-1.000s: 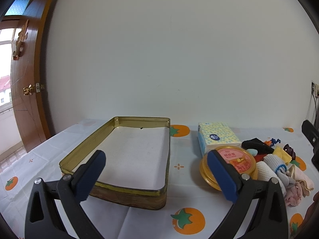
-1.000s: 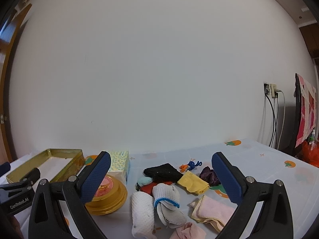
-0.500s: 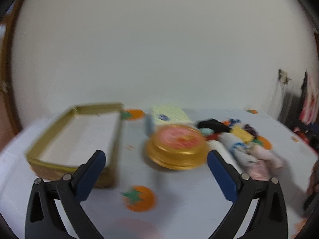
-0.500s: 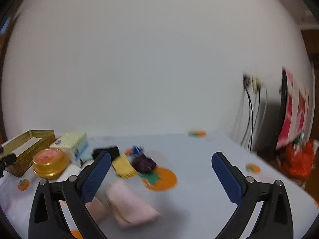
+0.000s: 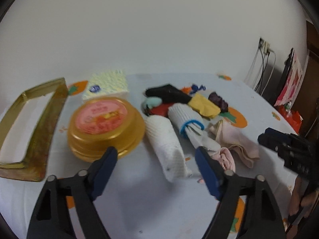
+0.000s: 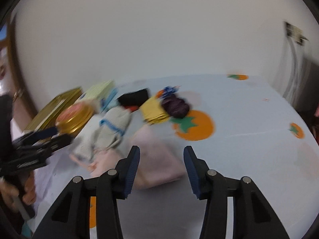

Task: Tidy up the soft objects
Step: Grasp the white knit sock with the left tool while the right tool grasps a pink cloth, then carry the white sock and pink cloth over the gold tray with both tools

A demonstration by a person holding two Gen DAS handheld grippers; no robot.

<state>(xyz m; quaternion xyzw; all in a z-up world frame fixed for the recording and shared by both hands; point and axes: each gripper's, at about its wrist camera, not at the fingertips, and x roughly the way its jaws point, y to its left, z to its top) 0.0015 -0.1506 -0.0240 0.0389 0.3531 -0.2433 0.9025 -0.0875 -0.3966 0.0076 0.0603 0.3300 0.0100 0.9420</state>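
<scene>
A heap of soft cloths lies on the tablecloth: a white rolled towel point(image 5: 166, 139), a grey sock with a blue band point(image 5: 188, 119), a pink folded cloth point(image 5: 237, 139), a yellow cloth point(image 5: 204, 104), black point(image 5: 169, 94) and purple point(image 5: 218, 100) pieces. My left gripper point(image 5: 155, 166) is open, just in front of the white towel. My right gripper point(image 6: 161, 165) is open, partly narrowed, over the near edge of the pink cloth point(image 6: 157, 159). The gold rectangular tin point(image 5: 45, 119) lies open at the left.
A round gold tin with a pink lid point(image 5: 105, 123) and a tissue pack point(image 5: 107, 85) stand between the rectangular tin and the cloths. The right gripper shows at the right in the left wrist view point(image 5: 287, 147). Wall socket and cables point(image 5: 263, 63) sit at the far right.
Both grippers have swung toward the cloth heap and dropped closer to the table. The right gripper's jaws have narrowed. The left now faces the white towel instead of the tin.
</scene>
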